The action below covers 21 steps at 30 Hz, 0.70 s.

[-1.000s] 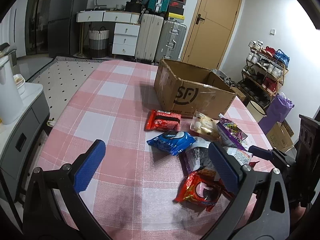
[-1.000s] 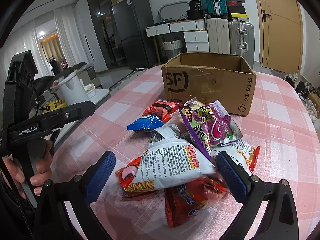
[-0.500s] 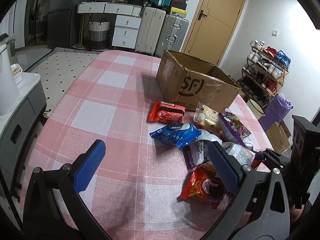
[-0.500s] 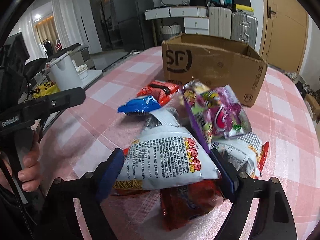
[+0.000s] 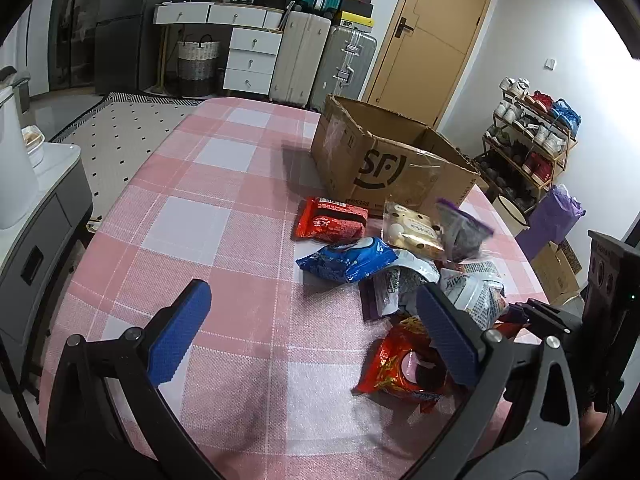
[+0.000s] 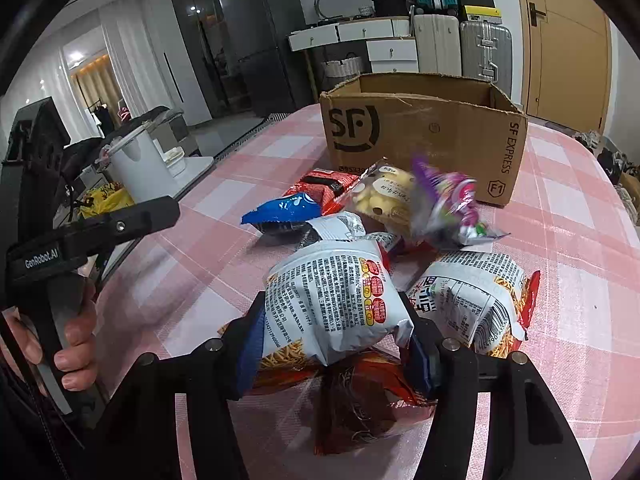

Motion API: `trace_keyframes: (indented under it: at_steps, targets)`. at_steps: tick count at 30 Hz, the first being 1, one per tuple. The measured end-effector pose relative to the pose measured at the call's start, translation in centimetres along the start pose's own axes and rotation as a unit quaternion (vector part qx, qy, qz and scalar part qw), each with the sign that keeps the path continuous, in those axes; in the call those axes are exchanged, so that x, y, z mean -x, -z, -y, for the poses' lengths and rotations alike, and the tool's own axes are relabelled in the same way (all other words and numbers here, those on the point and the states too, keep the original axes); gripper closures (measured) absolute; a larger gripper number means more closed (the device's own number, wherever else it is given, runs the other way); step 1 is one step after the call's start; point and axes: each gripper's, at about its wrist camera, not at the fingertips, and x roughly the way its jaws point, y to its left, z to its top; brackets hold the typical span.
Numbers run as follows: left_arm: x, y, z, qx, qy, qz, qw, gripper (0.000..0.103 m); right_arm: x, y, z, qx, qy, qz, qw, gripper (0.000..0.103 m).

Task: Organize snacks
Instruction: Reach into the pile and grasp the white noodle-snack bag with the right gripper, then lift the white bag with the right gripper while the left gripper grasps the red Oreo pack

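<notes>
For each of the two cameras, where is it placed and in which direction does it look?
Left wrist: on the left gripper, open over the table, facing the box and snacks; the right gripper's body shows at right.
Right wrist: on the right gripper, shut on the white bag, facing the box; the left hand shows at left.
Shared: box, blue pack, red pack.

Pink-and-white checked cloth table cover (image 5: 224, 240), matt with a fine woven grain. Brown corrugated cardboard box (image 6: 424, 136), dull paper face, rough torn rim. White printed snack bag (image 6: 336, 300) and blue snack packet (image 5: 348, 258): glossy crinkled plastic film.
</notes>
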Motion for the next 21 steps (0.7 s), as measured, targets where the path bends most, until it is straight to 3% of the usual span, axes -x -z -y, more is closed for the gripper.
trace_keyframes:
  at_steps: [8, 17, 21]
  targets:
    - [0.0, 0.1, 0.3, -0.005, -0.003, -0.005, 1.0, 0.001, 1.1, 0.0, 0.4, -0.009, -0.012, 0.014, 1.0, 0.043]
    - [-0.3, 0.5, 1.3, -0.018, 0.006, -0.022, 0.9996, 0.001, 3.7, -0.5, 1.3, -0.028, -0.029, 0.059, 0.997, 0.043]
    - [-0.9, 1.0, 2.0, -0.022, 0.035, -0.044, 0.9982, 0.001, 5.3, -0.7, 2.0, -0.035, -0.026, 0.08, 0.996, 0.043]
